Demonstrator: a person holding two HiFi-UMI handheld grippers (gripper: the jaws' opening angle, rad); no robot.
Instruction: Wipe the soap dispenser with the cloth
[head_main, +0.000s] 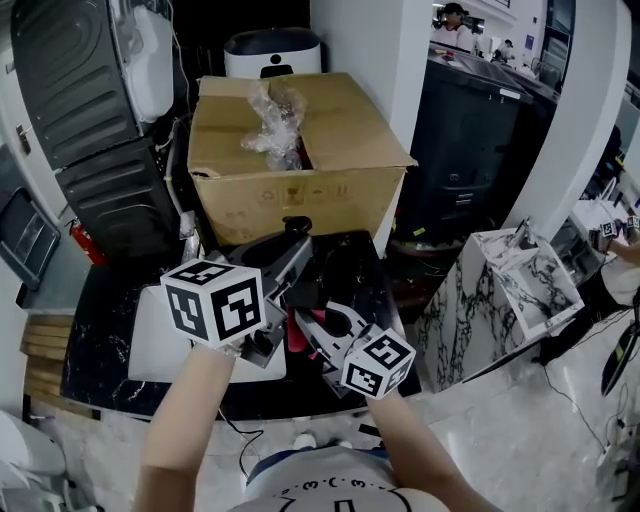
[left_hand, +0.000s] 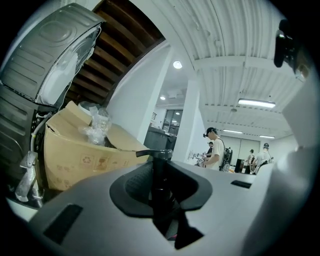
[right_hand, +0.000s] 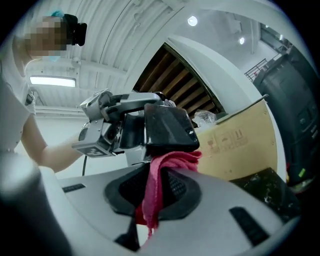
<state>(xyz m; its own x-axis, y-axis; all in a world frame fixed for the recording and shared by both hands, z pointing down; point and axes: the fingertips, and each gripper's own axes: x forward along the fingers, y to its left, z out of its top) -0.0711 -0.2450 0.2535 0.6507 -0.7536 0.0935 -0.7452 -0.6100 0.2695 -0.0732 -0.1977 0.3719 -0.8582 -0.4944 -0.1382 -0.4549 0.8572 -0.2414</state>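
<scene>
Two things were held: the soap dispenser (left_hand: 159, 192), long axis roughly upright, was clamped in the left gripper (left_hand: 161, 170); the cloth (right_hand: 167, 162) was pinched in the right gripper (right_hand: 157, 175), touching the dispenser body at that gripper's twelve o'clock

Pink-red cloth (right_hand: 159, 186); glossy black soap dispenser (right_hand: 167, 125). Tan cardboard box (head_main: 300, 150) at twelve o'clock. Black-and-white square-patterned marker cube (head_main: 213, 300). White, dark-veined marble block (head_main: 520, 275) at three o'clock.
</scene>
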